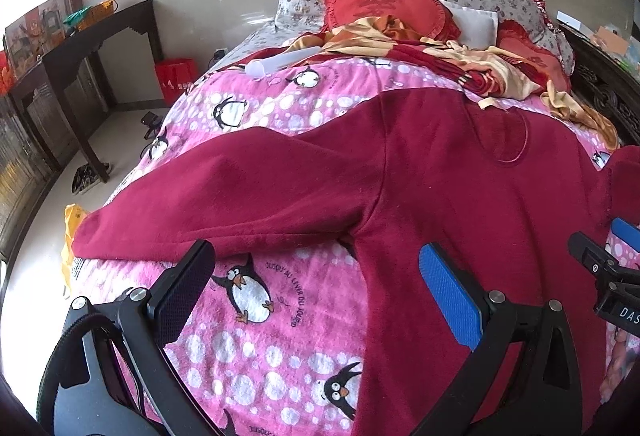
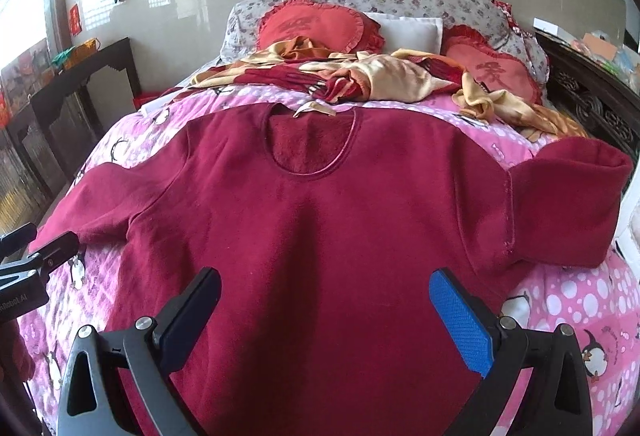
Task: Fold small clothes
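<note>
Bed [image 2: 568, 300] carries a spread sweater [image 2: 320, 220]; both tongs, left [image 1: 316, 290] and right [image 2: 326, 310], gape empty. Thick fleece could slip or bunch if pinched shallowly.

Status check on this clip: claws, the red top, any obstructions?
Left claw open, empty, over the armpit. Right claw open, empty, above the hem. Maroon top spread flat on the penguin blanket, unfolded. Rumpled gold-red cloth touches the collar.

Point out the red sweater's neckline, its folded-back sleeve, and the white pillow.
neckline [image 2: 316, 172], right wrist view, front collar edge.
folded-back sleeve [image 2: 568, 196], right wrist view, middle of sleeve.
white pillow [image 2: 408, 32], right wrist view, its centre.
</note>
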A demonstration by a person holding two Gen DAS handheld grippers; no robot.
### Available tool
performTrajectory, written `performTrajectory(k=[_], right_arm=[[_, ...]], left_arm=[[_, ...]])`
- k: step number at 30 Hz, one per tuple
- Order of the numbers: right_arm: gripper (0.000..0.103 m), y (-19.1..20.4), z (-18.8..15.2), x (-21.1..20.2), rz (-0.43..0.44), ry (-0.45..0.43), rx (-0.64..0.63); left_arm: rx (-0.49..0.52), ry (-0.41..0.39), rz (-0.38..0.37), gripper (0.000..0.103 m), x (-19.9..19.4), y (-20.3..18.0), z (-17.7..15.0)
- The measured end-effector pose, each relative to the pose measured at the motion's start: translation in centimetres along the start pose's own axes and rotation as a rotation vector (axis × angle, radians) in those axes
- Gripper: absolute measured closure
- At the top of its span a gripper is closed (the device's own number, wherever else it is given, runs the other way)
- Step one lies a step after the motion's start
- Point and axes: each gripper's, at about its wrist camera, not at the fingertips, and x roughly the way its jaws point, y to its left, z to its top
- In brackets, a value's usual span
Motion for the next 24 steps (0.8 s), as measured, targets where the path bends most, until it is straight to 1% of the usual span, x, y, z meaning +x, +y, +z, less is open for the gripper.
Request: performTrajectory(k=[4,13,24], right_arm=[[0.000,0.5,0.1,0.1,-0.006,-0.005,-0.018],[0.000,0.4,-0.1,0.8,0.000,0.012,0.012],[0.000,1.2,0.0,1.4,0.008,0.003,-0.005]], left_arm=[[-0.004,0.005,0.000,0.000,0.2,0.1,0.0],[-0.005,0.007,-0.003,0.000,0.5,0.1,0.0],[-0.018,0.020,0.034,0.000,1.3,1.6,0.0]])
